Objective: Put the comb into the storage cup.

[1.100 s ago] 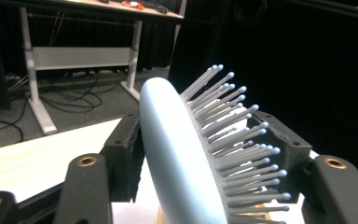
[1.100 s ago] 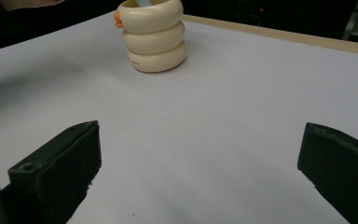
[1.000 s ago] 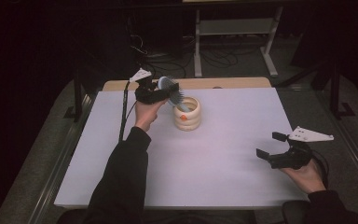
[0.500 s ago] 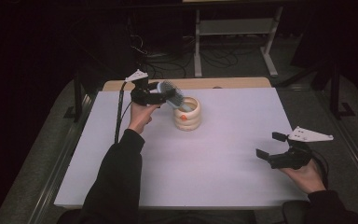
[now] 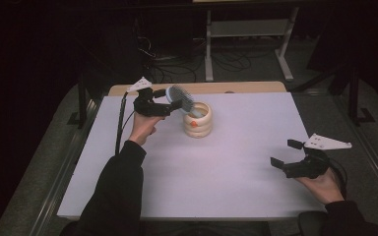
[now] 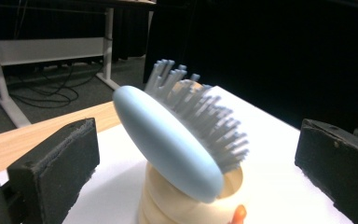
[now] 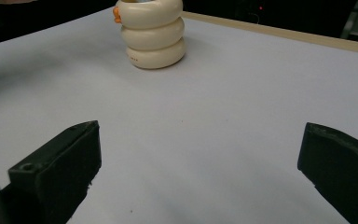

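- Since a second ago our left gripper (image 5: 170, 101) has let go: its jaws have just been opening, and they now stand spread on either side of the blue hairbrush (image 6: 177, 140) without pressing it.
- The hairbrush leans tilted in the cream ringed cup (image 5: 198, 122), handle down inside, bristles facing away from our left hand.
- The cup stands toward the far side of the white table (image 5: 226, 172).
- Our right gripper (image 5: 285, 157) has kept its place near the right edge, jaws spread, nothing between them.

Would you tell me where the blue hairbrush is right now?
In the high view the blue hairbrush stands handle-down in the cream ringed holder, left of centre at the table's far edge, leaning towards the open left gripper.
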A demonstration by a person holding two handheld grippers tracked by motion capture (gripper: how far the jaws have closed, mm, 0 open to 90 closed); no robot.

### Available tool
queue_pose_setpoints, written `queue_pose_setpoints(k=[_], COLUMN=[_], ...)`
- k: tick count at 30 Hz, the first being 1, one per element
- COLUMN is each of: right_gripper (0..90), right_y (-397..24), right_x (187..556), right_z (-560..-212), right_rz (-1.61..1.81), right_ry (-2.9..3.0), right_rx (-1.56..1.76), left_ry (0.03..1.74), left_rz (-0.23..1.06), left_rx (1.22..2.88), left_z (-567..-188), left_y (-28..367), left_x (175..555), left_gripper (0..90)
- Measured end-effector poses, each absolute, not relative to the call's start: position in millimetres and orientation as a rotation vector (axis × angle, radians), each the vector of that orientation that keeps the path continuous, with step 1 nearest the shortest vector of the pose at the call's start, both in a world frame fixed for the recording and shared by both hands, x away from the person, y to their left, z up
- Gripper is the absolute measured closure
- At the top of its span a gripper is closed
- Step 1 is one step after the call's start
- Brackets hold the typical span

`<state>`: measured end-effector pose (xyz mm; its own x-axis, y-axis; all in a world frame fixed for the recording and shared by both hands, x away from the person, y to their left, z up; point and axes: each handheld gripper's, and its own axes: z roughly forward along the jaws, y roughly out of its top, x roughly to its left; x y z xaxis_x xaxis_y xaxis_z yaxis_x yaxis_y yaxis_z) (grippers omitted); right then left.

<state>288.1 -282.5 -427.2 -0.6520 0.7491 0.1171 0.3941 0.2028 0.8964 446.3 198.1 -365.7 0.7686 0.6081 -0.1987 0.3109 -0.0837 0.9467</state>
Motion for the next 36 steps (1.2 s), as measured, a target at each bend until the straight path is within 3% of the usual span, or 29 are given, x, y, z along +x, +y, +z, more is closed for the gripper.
queue_pose_setpoints(k=[15, 36], right_gripper=[0.0, 0.0], right_y=[-281.2, -280.3], right_x=[286.0, 284.9], right_z=[-426.2, -427.4], right_rz=[1.422, 1.404], right_ry=[2.137, 2.15], right_rx=[1.059, 1.055], left_ry=[0.701, 0.72], left_rz=[0.382, 0.405], left_rx=[1.72, 1.736], left_z=[-359.9, -364.3], left_y=[222.8, 259.6], left_x=[420.6, 401.7], left_gripper=[0.0, 0.0])
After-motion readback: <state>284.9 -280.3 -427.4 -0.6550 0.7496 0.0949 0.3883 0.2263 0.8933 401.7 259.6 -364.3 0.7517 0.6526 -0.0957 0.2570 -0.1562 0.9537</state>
